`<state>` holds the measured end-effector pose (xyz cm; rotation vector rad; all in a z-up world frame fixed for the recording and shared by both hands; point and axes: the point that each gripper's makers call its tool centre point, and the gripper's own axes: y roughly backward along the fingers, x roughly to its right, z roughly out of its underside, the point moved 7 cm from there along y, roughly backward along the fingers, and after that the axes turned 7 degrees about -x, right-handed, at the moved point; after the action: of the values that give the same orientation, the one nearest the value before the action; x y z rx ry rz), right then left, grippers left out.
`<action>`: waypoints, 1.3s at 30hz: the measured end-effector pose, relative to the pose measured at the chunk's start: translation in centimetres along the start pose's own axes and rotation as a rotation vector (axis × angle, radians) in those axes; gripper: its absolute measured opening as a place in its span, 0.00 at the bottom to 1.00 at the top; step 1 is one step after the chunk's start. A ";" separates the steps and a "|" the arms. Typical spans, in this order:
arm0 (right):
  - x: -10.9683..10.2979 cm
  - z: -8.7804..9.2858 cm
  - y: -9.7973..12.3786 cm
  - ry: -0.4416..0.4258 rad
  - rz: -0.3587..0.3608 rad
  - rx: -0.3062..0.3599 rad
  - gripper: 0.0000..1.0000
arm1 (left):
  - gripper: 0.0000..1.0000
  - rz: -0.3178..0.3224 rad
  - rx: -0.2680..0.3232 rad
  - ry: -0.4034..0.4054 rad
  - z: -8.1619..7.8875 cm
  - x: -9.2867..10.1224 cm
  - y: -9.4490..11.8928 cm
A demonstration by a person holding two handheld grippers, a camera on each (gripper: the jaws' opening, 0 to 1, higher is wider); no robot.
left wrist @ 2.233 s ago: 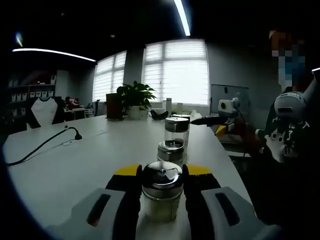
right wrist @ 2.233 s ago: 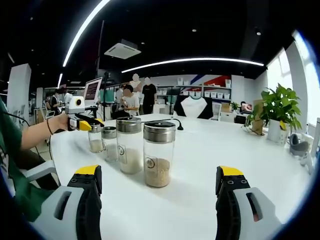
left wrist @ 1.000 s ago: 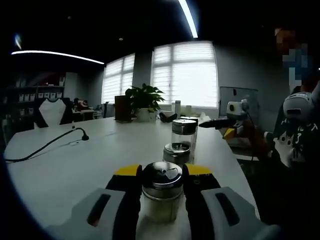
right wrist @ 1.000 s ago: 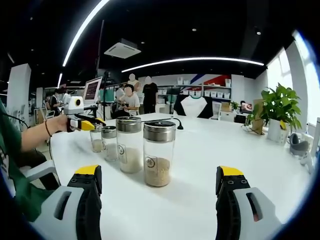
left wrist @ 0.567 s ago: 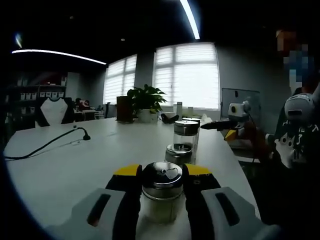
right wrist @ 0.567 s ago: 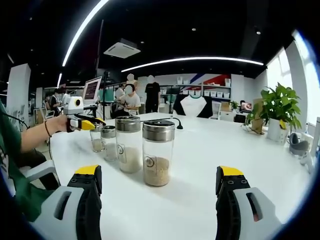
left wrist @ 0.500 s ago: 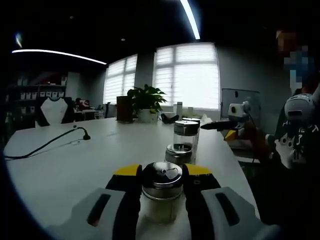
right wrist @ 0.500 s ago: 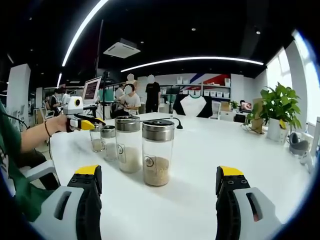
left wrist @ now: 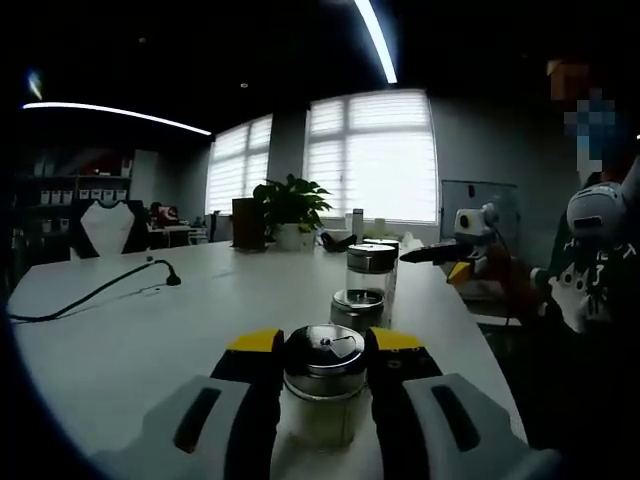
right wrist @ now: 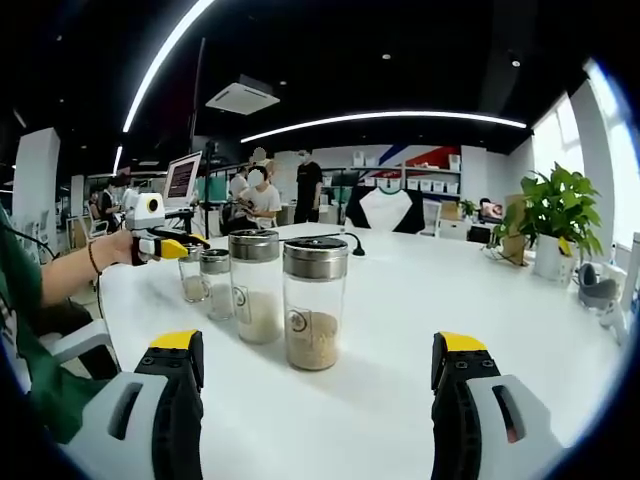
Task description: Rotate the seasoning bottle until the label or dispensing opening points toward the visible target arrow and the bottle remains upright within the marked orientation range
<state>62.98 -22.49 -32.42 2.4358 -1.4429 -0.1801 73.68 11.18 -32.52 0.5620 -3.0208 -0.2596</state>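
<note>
Four glass seasoning jars stood upright in one row on the white table. Left gripper was clamped around the end jar, the seasoning bottle, its two yellow-tipped jaws pressed against the bottle's sides. Right gripper hung with both jaws spread wide, apart from the nearest jar. One potted plant stood near the window.

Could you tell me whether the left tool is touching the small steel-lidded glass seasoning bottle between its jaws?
Touching. In the left gripper view, the left tool has both black jaws pressed against the small steel-lidded glass seasoning bottle, with no gap on either side.
</note>
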 end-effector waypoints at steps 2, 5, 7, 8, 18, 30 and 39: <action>0.0 0.0 0.0 0.001 0.001 -0.001 0.97 | 0.41 -0.004 0.035 0.005 -0.3 -0.2 0.3; 0.1 -0.1 0.0 0.000 0.001 -0.002 0.97 | 0.41 -0.002 0.061 0.032 -0.6 -0.4 0.9; 0.2 -0.1 0.0 0.000 0.001 -0.002 0.97 | 0.41 -0.015 0.064 0.030 -0.8 -0.2 1.1; 0.1 -0.1 0.0 0.000 0.002 -0.002 0.97 | 0.40 -0.018 0.067 0.028 -0.9 -0.2 1.3; 0.1 -0.1 -0.1 0.001 0.001 -0.003 0.97 | 0.38 -0.092 0.040 0.001 -1.1 1.2 2.3; -0.2 -0.1 -0.1 0.005 -0.003 -0.001 0.97 | 0.38 -0.251 0.053 -0.026 -2.0 3.1 3.8; -0.3 -0.1 -0.1 0.004 0.001 -0.001 0.97 | 0.44 -0.352 0.046 -0.002 -2.0 5.2 5.1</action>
<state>62.93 -22.21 -32.36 2.4337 -1.4415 -0.1749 67.23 13.73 -29.52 1.0984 -2.9174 -0.2049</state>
